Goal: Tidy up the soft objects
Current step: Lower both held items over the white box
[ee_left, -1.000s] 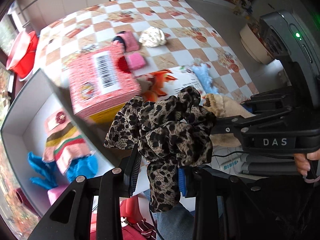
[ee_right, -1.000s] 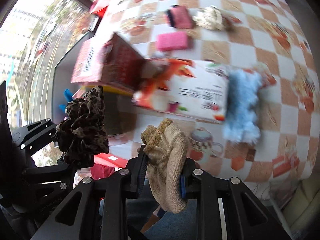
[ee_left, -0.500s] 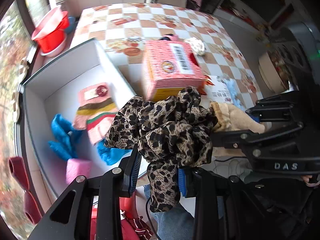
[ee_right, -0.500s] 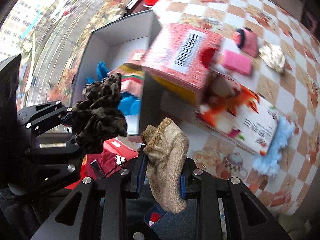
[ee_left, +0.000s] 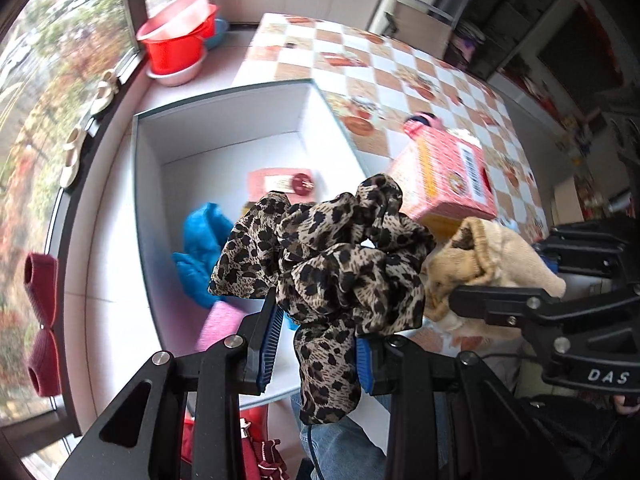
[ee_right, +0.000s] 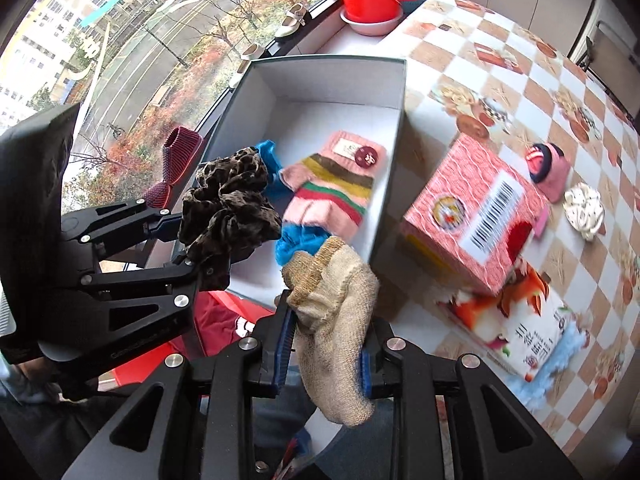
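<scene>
Over the near end of the white box [ee_right: 394,92], both claws hang pointing steeply down, each with a load: the left claw [ee_left: 316,344] is pinching a leopard-print scrunchie [ee_left: 332,256], and the right claw [ee_right: 324,348] is pinching a beige knitted sock [ee_right: 336,312], its cuff flopping above the pads. The step in hand looks like carrying both pieces to the box, and to do it well I would bring each one clear over the inner floor before letting go, since the sock sits just about above the box's near corner and could drop on the rim or outside. Releasing one at a time, low, onto bare white floor beside the striped pink sock [ee_right: 332,184] and the blue fluffy things [ee_right: 298,240] would keep the pile tidy; a pink folded piece [ee_left: 218,322] already lies near the left claw's side. The box stands at the end of a checked orange-and-white tabletop [ee_right: 500,64], with a red patterned carton [ee_right: 476,208] just beside it, an illustrated white carton [ee_right: 520,328] next to that, and a cream scrunchie [ee_right: 584,210] and a pink and black item [ee_right: 548,168] farther along, which I take to be left to sort. A window runs along the sill [ee_left: 116,108], where red basins [ee_left: 180,40] are stacked and pale shoes [ee_left: 106,88] rest.
</scene>
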`<state>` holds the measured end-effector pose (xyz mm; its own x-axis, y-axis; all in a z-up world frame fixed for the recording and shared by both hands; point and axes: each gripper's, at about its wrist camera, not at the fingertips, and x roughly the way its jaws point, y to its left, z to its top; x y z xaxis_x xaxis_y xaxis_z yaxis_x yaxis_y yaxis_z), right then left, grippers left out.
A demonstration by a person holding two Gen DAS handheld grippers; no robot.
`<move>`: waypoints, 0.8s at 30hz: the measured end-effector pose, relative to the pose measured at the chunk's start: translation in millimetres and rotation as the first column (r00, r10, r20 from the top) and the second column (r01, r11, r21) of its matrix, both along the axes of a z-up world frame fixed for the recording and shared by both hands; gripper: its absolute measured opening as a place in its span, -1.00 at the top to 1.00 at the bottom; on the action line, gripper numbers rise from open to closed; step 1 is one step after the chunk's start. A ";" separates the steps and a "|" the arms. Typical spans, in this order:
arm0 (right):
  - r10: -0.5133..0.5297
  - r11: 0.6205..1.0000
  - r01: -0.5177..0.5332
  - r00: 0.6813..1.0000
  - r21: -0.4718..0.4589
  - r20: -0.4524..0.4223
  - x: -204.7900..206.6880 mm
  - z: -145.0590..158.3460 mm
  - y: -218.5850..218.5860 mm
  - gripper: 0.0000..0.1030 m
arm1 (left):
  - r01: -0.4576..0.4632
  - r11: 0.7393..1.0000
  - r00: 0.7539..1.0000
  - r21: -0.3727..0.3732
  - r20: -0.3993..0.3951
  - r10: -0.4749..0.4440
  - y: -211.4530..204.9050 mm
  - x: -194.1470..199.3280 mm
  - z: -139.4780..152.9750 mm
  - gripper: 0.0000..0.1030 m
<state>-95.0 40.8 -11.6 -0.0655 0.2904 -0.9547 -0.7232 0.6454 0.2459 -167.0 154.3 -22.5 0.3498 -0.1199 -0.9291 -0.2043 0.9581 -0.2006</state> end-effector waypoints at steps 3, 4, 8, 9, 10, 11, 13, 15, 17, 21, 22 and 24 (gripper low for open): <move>-0.001 1.000 0.001 1.000 0.000 0.000 3.5 1.4 13.1 0.46 | -0.048 0.999 0.999 -0.002 -0.003 0.048 13.7 1.2 -0.5 0.32; -0.002 1.000 0.002 1.000 -0.001 0.001 4.2 1.8 15.7 0.46 | -0.062 0.998 0.998 -0.002 -0.003 0.062 17.8 2.2 -0.5 0.32; -0.009 1.000 0.009 1.000 0.001 0.012 12.8 5.7 32.8 0.46 | -0.115 0.993 0.993 0.019 0.007 0.115 33.6 8.3 2.5 0.32; -0.011 1.000 0.011 1.000 0.004 0.015 12.8 8.1 35.5 0.46 | -0.125 0.992 0.992 0.023 0.008 0.125 36.7 10.2 2.8 0.32; -0.013 1.000 0.013 1.000 0.006 0.017 15.0 9.8 39.9 0.46 | -0.138 0.990 0.990 0.033 0.009 0.138 40.1 12.8 3.3 0.32; -0.015 1.000 0.015 1.000 0.008 0.021 17.0 11.3 44.2 0.45 | -0.151 0.988 0.989 0.043 0.010 0.150 43.3 15.5 3.6 0.32; -0.021 1.000 0.021 0.999 0.008 0.032 21.0 13.6 52.6 0.46 | -0.170 0.984 0.986 0.058 0.009 0.169 48.8 20.4 3.0 0.32; -0.031 0.999 0.031 0.999 0.010 0.038 24.7 15.0 60.5 0.46 | -0.189 0.980 0.982 0.064 0.007 0.189 53.6 24.5 1.9 0.32; -0.044 0.999 0.044 0.998 0.011 0.036 27.4 14.4 65.0 0.45 | -0.207 0.976 0.978 0.069 0.006 0.207 57.4 27.8 0.8 0.32; -0.061 0.998 0.060 0.998 0.006 0.033 30.0 11.8 69.0 0.45 | -0.226 0.971 0.974 0.084 -0.008 0.227 60.3 30.8 -3.4 0.32; -0.064 0.998 0.063 0.997 0.003 0.034 30.3 11.0 69.3 0.45 | -0.229 0.969 0.973 0.088 -0.012 0.231 60.8 30.9 -4.7 0.32; -0.071 0.997 0.071 0.997 0.002 0.035 30.1 11.3 68.9 0.45 | -0.234 0.967 0.971 0.101 -0.023 0.238 61.3 31.6 -7.4 0.32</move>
<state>-64.9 109.7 -0.4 -0.0110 0.2935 -0.9559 -0.6836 0.6955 0.2214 -135.4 215.6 -29.9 0.3246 0.0532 -0.9444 -0.4320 0.8965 -0.0980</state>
